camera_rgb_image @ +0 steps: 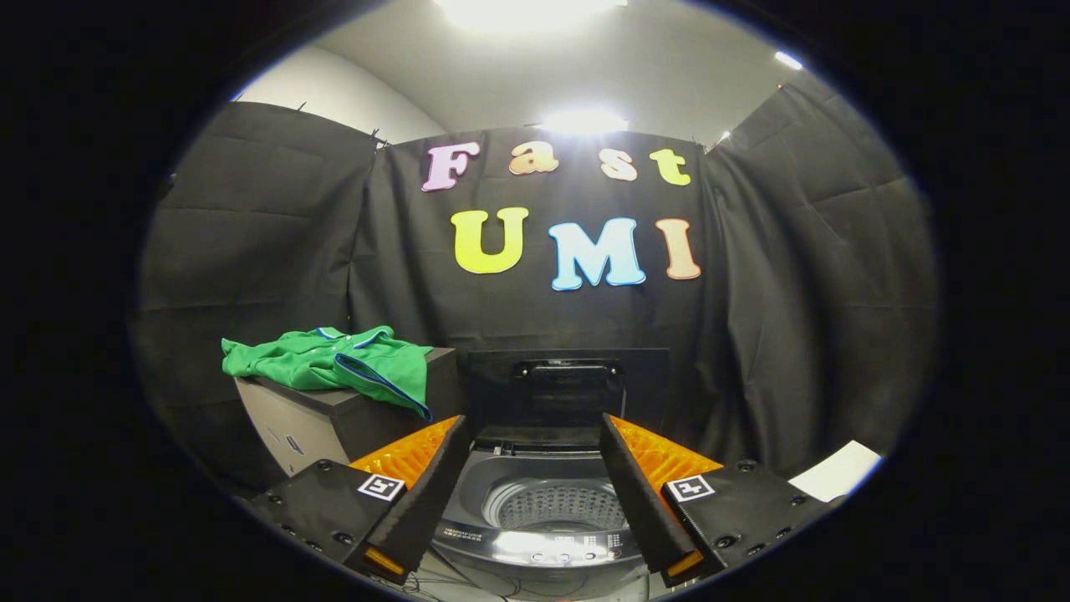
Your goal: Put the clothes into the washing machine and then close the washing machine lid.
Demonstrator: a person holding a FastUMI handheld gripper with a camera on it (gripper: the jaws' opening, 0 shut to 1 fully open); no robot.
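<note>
Gripper fingers are nearest the camera, spread wide apart w/ nothing held, directly above the washing machine. Machine lid stands upright at the far side; the drum is exposed between the fingers. Green clothes lie on a dark cabinet, left of the machine & beyond the left finger.

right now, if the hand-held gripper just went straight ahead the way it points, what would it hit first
Probably the raised lid of the washing machine, standing upright just beyond the open fingers of the hand-held gripper. The open drum lies lower, between them. Depth is hard to judge here.
</note>
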